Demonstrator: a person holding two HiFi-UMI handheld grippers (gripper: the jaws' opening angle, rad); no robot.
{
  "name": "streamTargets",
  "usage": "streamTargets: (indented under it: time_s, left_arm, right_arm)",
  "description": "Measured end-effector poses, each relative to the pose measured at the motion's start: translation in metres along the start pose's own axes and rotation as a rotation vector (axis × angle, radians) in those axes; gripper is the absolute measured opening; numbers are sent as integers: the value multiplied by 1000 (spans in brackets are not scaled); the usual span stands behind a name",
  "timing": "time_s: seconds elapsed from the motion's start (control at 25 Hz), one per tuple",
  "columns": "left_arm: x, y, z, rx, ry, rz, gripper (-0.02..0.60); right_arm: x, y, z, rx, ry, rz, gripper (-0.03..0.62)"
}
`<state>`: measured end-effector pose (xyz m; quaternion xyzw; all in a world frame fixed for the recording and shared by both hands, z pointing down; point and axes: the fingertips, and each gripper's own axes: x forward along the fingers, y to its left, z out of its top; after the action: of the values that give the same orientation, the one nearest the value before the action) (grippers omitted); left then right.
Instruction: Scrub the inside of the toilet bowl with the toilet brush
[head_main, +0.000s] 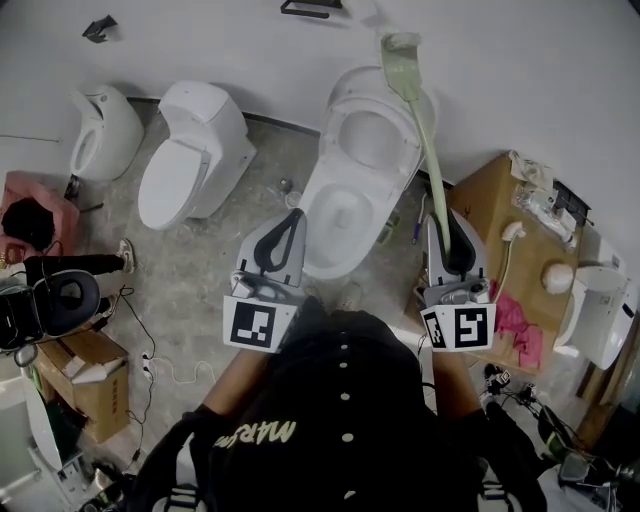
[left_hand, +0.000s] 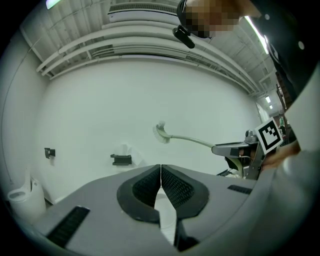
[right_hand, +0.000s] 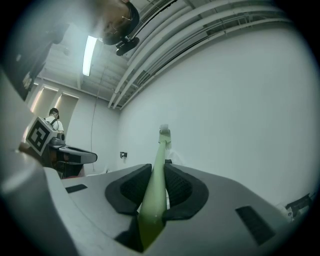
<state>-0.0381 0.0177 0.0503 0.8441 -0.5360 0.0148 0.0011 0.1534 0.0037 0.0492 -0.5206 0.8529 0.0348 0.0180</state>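
Over on the left, the left gripper (head_main: 292, 218) hovers just beside the open toilet bowl (head_main: 345, 205), its jaws pressed together with nothing between them. Right of the bowl, the right gripper (head_main: 447, 222) clamps the green handle of the toilet brush (head_main: 425, 140). The brush's bristle head points up toward the white wall, outside the bowl.

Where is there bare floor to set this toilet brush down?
The floor between the closed toilet and the open toilet is mostly bare. Crowded: the brown surface right of it, and the cardboard box and cables at lower left.
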Motion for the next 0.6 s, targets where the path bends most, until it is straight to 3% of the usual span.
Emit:
streamTargets:
  time_s: [0.6]
  left_arm:
    - [9,29,-31,-55,81,-45,26]
  right_arm:
    - [27,16,-43,24,113,-12,97]
